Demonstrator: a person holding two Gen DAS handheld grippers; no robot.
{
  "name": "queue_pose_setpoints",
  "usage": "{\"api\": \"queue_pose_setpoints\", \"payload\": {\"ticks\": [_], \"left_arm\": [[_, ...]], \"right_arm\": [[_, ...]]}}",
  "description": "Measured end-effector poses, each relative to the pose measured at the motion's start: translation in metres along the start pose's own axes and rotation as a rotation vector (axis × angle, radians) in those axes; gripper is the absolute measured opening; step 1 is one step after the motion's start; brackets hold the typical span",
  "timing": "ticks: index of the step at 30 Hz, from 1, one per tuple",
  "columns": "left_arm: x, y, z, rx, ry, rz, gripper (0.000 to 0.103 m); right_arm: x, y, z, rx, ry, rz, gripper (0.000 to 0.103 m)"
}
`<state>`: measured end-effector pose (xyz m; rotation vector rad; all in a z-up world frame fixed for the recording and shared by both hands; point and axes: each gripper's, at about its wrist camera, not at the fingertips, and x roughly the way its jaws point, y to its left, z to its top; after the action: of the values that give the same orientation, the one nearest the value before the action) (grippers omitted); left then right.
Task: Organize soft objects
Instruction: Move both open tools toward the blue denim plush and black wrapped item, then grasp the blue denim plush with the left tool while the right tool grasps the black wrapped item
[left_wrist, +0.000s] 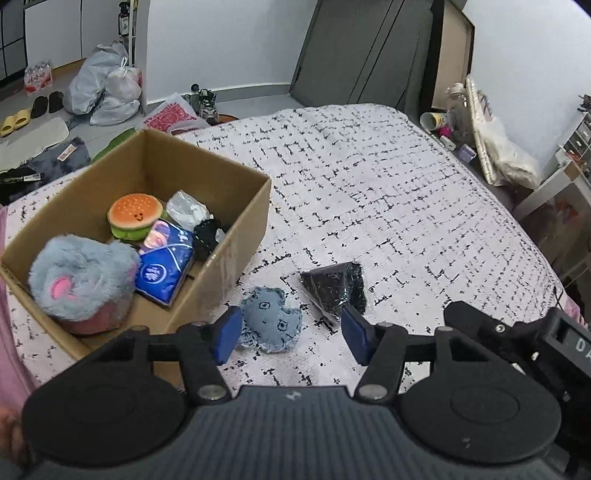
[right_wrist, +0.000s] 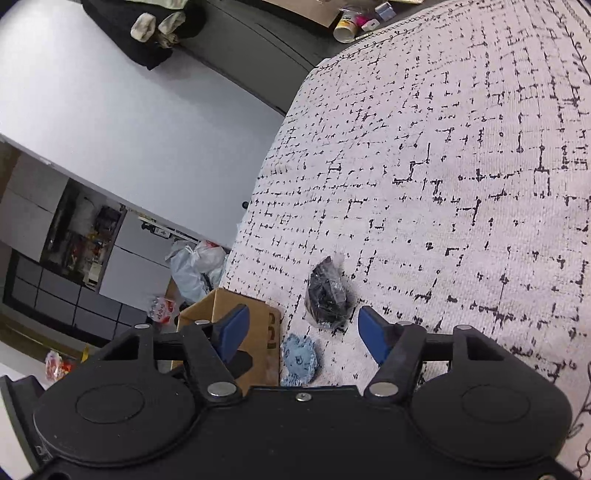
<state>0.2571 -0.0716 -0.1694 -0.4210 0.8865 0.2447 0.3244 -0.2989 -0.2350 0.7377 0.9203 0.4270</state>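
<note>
Since the denim plush (left_wrist: 271, 325) lies on the bed between the left gripper (left_wrist: 288, 338)'s spread, empty fingers, nearer the left one, pinch its middle: looks light, squashy. Right gripper (right_wrist: 304, 338) fingers spread too. Box (left_wrist: 236, 236) just left.

Little lettering can be read. At the right edge of the left wrist view, the white letters "DA" are seen on a black device (left_wrist: 576, 345), cut off by the frame, well to the right of the cardboard box (left_wrist: 229, 254). Inside that box, white characters are printed on the blue tissue pack (left_wrist: 164, 271), but they are too blurred to be made out. Far behind the box, on the floor, red characters are shown on a pack of water bottles (left_wrist: 38, 77); they cannot be read. In the right wrist view, a dark red printed mark is seen on the box's outer wall (right_wrist: 272, 334); it is illegible.
</note>
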Motion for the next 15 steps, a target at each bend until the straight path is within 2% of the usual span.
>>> {"api": "queue_pose_setpoints", "payload": {"ticks": [9, 15], "left_arm": [[0.029, -0.011, -0.004, 0.024, -0.013, 0.065, 0.057], [0.046, -0.019, -0.010, 0.037, -0.008, 0.105, 0.053]], "right_arm": [[0.029, -0.019, 0.005, 0.057, 0.035, 0.020, 0.063], [0.045, -0.029, 0.002, 0.085, 0.062, 0.021, 0.056]]}}
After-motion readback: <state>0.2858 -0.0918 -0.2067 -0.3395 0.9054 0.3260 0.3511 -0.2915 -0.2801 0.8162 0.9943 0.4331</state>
